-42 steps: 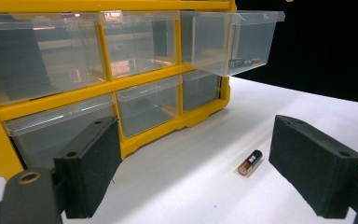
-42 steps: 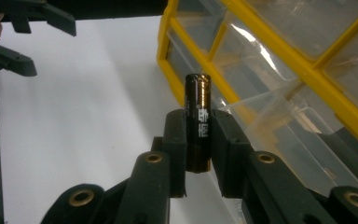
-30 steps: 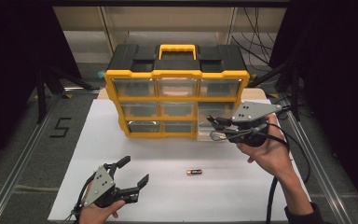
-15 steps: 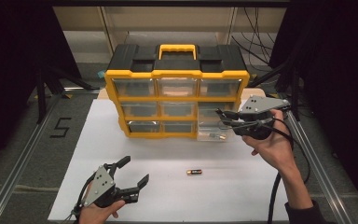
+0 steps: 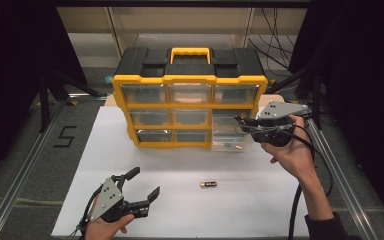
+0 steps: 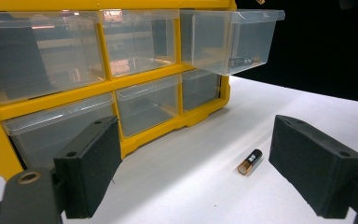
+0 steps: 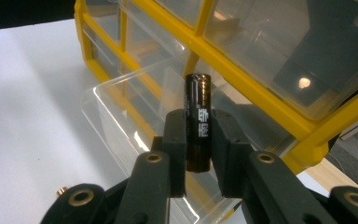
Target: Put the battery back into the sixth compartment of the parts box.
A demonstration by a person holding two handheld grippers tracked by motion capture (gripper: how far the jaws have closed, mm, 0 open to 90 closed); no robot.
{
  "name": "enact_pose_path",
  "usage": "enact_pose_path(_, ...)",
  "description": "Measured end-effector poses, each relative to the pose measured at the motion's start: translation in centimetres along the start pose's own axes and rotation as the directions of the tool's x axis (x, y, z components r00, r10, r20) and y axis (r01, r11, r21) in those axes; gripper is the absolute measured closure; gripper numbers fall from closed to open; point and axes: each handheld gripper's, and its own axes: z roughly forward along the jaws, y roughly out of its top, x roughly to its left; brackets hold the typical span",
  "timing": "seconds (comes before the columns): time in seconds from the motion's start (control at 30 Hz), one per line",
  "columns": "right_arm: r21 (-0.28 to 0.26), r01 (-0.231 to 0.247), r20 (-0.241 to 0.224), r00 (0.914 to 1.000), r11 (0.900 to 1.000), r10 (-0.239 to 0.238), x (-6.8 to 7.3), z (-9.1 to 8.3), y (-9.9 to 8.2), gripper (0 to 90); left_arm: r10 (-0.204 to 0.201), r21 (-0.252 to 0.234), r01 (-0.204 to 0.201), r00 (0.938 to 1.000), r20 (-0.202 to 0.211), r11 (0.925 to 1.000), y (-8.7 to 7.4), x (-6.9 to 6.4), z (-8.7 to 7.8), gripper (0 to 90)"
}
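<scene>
A yellow and black drawer organizer (image 5: 190, 90) stands at the back of the white table. Its bottom right clear drawer (image 5: 227, 145) is pulled out, with a battery (image 6: 242, 61) lying inside. My right gripper (image 5: 240, 122) hovers just above that drawer (image 7: 121, 107), shut on a dark AA battery (image 7: 199, 121) held upright between its pads. Another battery (image 5: 208, 184) lies loose on the table. My left gripper (image 5: 142, 182) rests at the near left, open and empty, with the loose battery (image 6: 250, 162) ahead of its jaws.
The white table sheet (image 5: 280, 210) has free room around the loose battery and along the front. Metal rails (image 5: 30, 160) run along both sides of the table. The organizer's other drawers are pushed in.
My right gripper has shifted a little to the right along the organizer's front, still holding the battery. The left gripper and the loose battery have stayed where they were.
</scene>
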Motion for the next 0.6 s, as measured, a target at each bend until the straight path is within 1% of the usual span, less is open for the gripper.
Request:
enact_pose_path(0.13, 0.016, -0.007, -0.002, 1.0000, 0.9998, 0.007, -0.04, 0.21, -0.07, 76.8, 0.000, -0.001, 0.000, 1.0000, 0.000, 1.0000, 0.00, 0.00, 0.00, 16.3)
enact_pose_path(0.17, 0.018, -0.006, 0.006, 1.0000, 0.9998, 0.006, -0.08, 0.29, -0.10, 76.7, 0.001, 0.000, -0.001, 1.0000, 0.000, 1.0000, 0.00, 0.01, 0.00, 16.3)
enact_pose_path(0.23, 0.023, -0.009, 0.000, 1.0000, 0.9997, 0.009, -0.11, 0.46, -0.16, 76.7, 0.000, 0.004, 0.000, 1.0000, -0.003, 1.0000, 0.01, 0.01, -0.05, 16.3)
enact_pose_path(0.27, 0.026, -0.005, 0.000, 1.0000, 0.9997, 0.005, -0.16, 0.53, -0.19, 76.7, 0.000, 0.016, 0.000, 1.0000, -0.009, 0.9999, 0.05, -0.02, -0.16, 16.3)
enact_pose_path(0.3, 0.025, -0.011, -0.003, 0.9999, 0.9996, 0.011, -0.11, 0.61, -0.23, 76.6, 0.002, 0.014, -0.001, 1.0000, -0.008, 0.9999, 0.05, 0.00, -0.15, 16.3)
enact_pose_path(0.4, 0.034, -0.010, -0.004, 0.9999, 0.9994, 0.010, -0.14, 0.69, -0.24, 76.3, 0.002, 0.014, -0.002, 1.0000, -0.008, 0.9999, 0.05, -0.01, -0.15, 16.3)
enact_pose_path(0.43, 0.025, -0.009, 0.001, 1.0000, 0.9997, 0.009, -0.16, 0.81, -0.31, 74.0, 0.002, 0.014, -0.002, 1.0000, -0.008, 0.9999, 0.05, -0.01, -0.15, 16.3)
enact_pose_path(0.47, 0.025, -0.009, 0.001, 1.0000, 0.9997, 0.009, -0.16, 0.81, -0.31, 74.0, 0.002, 0.014, -0.002, 1.0000, -0.008, 0.9999, 0.06, -0.01, -0.16, 16.3)
enact_pose_path(0.53, 0.034, -0.019, 0.003, 0.9998, 0.9993, 0.019, -0.18, 0.72, -0.28, 70.8, 0.006, 0.013, -0.006, 1.0000, -0.007, 0.9999, 0.07, 0.03, -0.16, 16.3)
enact_pose_path(0.57, 0.034, -0.019, 0.003, 0.9998, 0.9993, 0.019, -0.18, 0.72, -0.28, 70.8, 0.006, 0.013, -0.006, 1.0000, -0.007, 0.9999, 0.07, 0.03, -0.16, 16.3)
enact_pose_path(0.6, 0.037, -0.026, -0.006, 0.9996, 0.9990, 0.026, -0.10, 0.65, -0.27, 68.7, 0.007, 0.013, -0.007, 0.9999, -0.007, 0.9999, 0.08, 0.03, -0.17, 16.3)
